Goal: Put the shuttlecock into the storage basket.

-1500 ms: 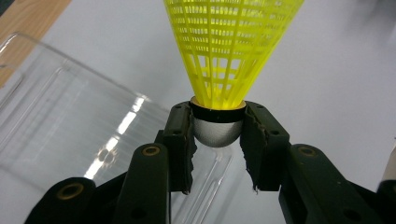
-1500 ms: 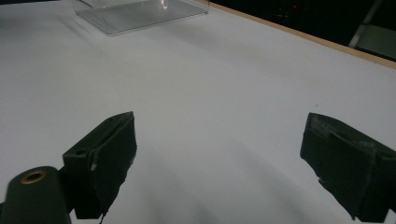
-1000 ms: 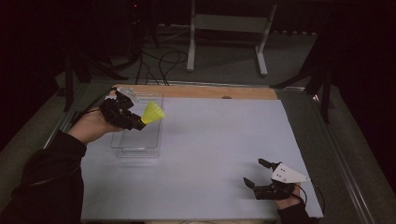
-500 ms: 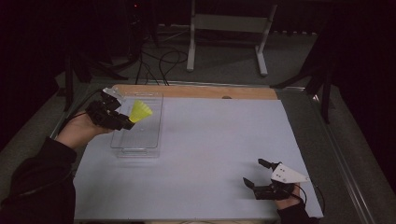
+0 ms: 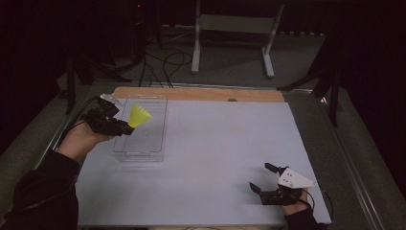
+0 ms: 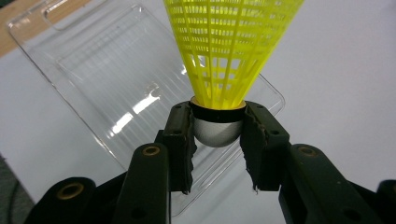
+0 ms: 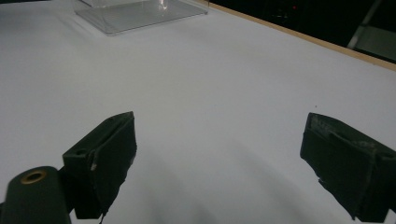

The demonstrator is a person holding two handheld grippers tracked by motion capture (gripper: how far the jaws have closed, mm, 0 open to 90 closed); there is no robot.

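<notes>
A yellow shuttlecock with a mesh skirt and a pale rounded cork base is held in my left gripper. The black jaws of the left gripper press on the cork from both sides. It hovers over a clear plastic tray at the table's left, seen also as the clear tray below the shuttlecock. My right gripper rests near the front right corner of the table, jaws wide apart, and the right gripper has nothing between its pads.
A white sheet covers the table, with a wooden strip along the far edge. Beyond it stand a metal stand and cables on a dark floor. The tray's near corner lies far from the right gripper.
My left hand has carried the shuttlecock leftward and slightly down, from the tray's right side to over its left part. The right gripper has kept still.
</notes>
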